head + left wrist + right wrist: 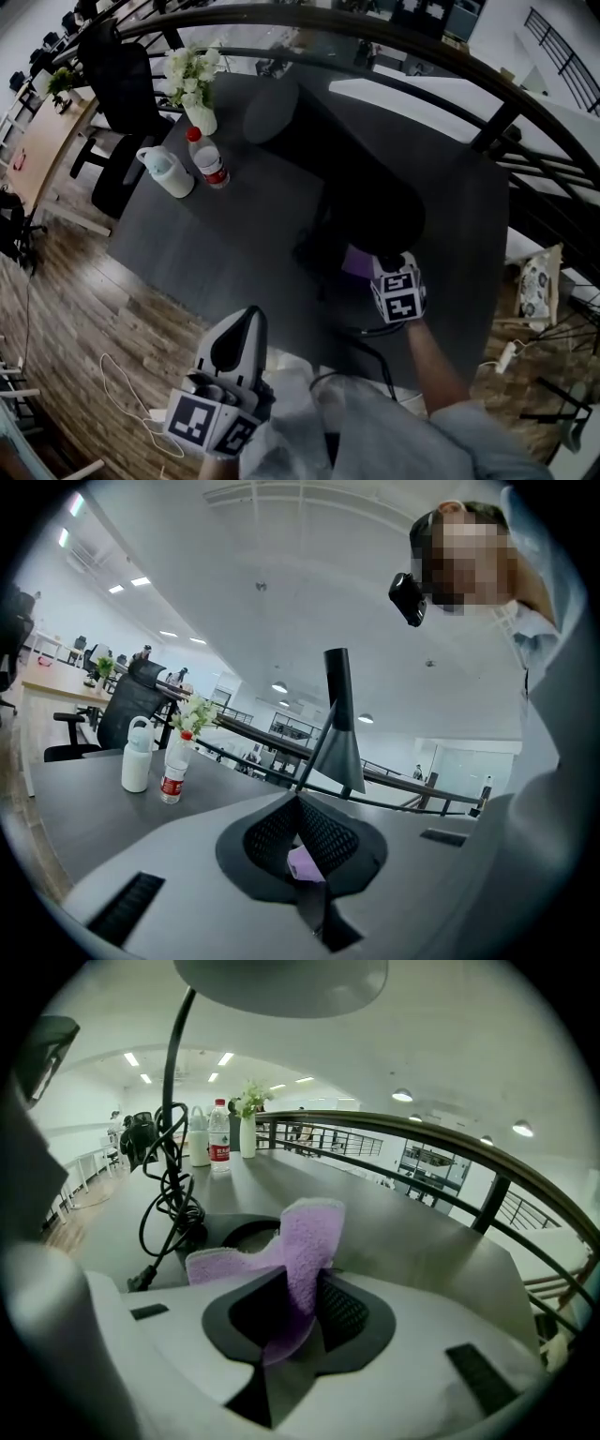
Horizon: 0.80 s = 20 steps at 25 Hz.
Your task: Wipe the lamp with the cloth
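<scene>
The lamp's black shade [375,214] stands over the dark table [216,258] in the head view. Just below it is my right gripper [386,267], shut on a purple cloth [359,262]. In the right gripper view the cloth [302,1237] sticks up from between the jaws of that gripper [305,1283]. The shade's pale underside [281,981] hangs overhead, and the lamp's stem [172,1049], round base [242,1232] and coiled cable [169,1194] lie just ahead. My left gripper [248,321] is held low by the table's near edge, shut and holding nothing. Its own view [300,803] shows the lamp [339,728] ahead.
A water bottle [208,161], a white jug [169,172] and a vase of flowers [195,84] stand at the table's far left. A round grey disc [272,112] lies behind the lamp. A dark railing [450,56] curves round the far side. An office chair [117,84] stands at the left.
</scene>
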### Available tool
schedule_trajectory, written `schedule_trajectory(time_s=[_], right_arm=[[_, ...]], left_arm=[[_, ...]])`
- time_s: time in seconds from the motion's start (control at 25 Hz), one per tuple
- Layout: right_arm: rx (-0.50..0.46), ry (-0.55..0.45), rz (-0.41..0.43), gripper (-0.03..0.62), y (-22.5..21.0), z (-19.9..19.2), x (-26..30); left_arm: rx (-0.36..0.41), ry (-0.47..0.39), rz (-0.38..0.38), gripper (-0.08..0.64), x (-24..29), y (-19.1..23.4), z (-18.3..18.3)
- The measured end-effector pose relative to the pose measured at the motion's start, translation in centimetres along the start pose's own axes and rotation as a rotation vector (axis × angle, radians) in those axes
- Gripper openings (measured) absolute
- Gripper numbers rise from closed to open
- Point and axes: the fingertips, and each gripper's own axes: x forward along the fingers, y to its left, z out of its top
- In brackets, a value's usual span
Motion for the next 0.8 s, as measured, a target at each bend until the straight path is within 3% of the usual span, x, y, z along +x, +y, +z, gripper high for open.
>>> schedule_trajectory(time_s=[0.44, 0.8], right_arm=[[-0.001, 0.048, 0.075, 0.089, 4.6, -3.0, -3.0], [-0.032, 0.048, 0.189, 0.089, 9.6, -2.7, -4.5]], left_arm=[[0.015, -0.004, -0.070, 0.000, 0.4, -1.4, 0.8], [0.034, -0.031, -0.086, 0.000, 0.4, -1.7, 1.7]])
